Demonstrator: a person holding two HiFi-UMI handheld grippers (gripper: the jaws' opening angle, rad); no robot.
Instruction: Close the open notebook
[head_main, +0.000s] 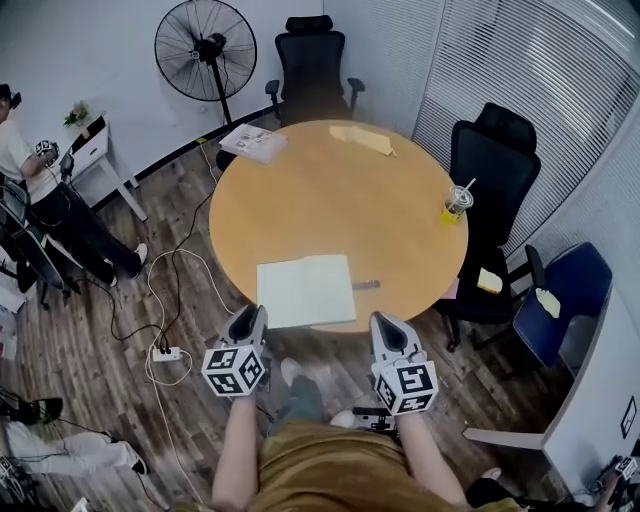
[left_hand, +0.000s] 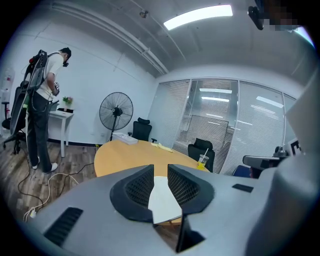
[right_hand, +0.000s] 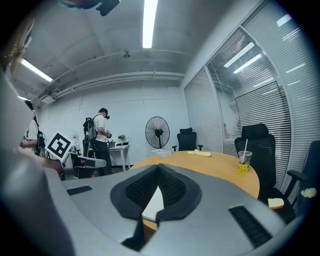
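Notebook (head_main: 305, 290) lies open and flat at the near edge of the round tabletop (head_main: 300, 190), with both tongs just short of it: the left tongs (head_main: 249, 318) spread and empty, the right tongs (head_main: 388, 322) pressed together at the tips. A shove on loose pages rather than a lift of one cover could, I judge, slide the book or crease a sheet. Its middle fold is hard to make out, and the small dark thing (head_main: 366, 285) just right of it is too small to name.
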